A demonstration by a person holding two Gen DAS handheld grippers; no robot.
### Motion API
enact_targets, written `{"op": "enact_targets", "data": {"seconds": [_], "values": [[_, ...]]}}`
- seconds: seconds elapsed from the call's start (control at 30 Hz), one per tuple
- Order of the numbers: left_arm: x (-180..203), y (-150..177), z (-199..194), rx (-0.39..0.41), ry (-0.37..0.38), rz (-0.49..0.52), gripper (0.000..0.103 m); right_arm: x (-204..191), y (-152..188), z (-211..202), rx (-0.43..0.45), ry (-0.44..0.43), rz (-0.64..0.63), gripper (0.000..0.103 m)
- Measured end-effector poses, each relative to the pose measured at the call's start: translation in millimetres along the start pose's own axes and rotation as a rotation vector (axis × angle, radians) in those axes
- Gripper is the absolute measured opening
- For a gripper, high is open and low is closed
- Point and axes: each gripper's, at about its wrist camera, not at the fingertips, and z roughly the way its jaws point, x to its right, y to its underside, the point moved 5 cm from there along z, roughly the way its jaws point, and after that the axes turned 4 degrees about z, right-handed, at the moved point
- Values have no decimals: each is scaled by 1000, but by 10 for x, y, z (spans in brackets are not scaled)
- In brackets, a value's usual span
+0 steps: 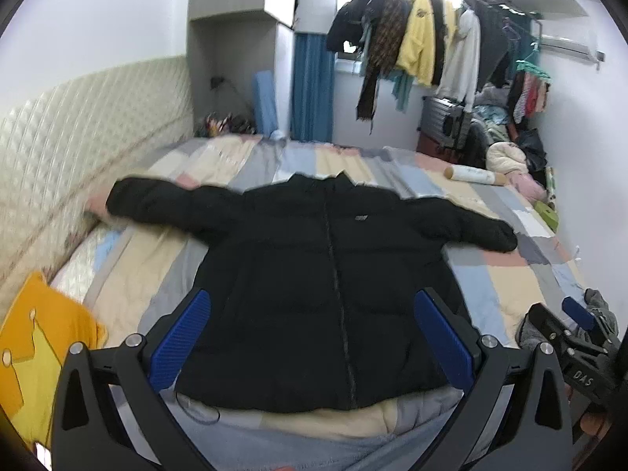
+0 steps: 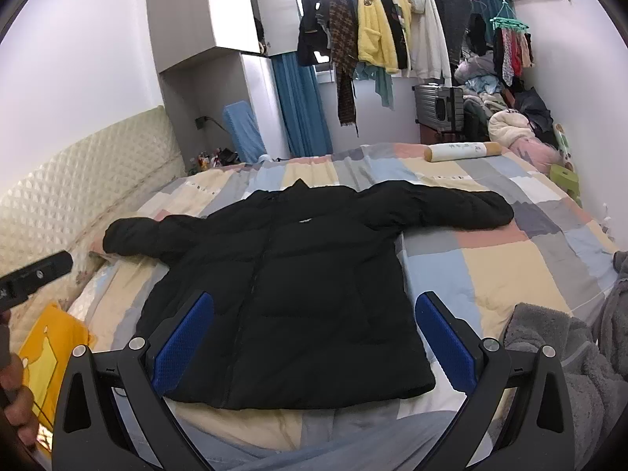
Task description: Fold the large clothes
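Black puffer jacket (image 1: 329,274) (image 2: 282,286): flat, zipped front up, sleeves spread, mid-bed on patchwork quilt (image 1: 506,274) (image 2: 510,271), hem at near edge. Left gripper (image 1: 314,337) and right gripper (image 2: 314,337): blue-padded jaws wide apart, empty, above hem.

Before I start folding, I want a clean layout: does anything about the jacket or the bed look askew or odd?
Nothing stands out. The black jacket lies flat, front up and zipped, both sleeves spread, on the patchwork bedspread. Both hand-held grippers, left and right, are open above its hem.
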Motion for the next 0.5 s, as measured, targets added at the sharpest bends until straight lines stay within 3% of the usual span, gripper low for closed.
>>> {"op": "enact_targets", "data": {"seconds": [0.33, 0.5], "values": [[117, -664, -51, 156, -23, 32, 103, 178, -429, 125, 55, 59, -51, 103], [134, -783, 82, 188, 0, 27, 103, 376, -736, 239, 99, 69, -43, 103]]}}
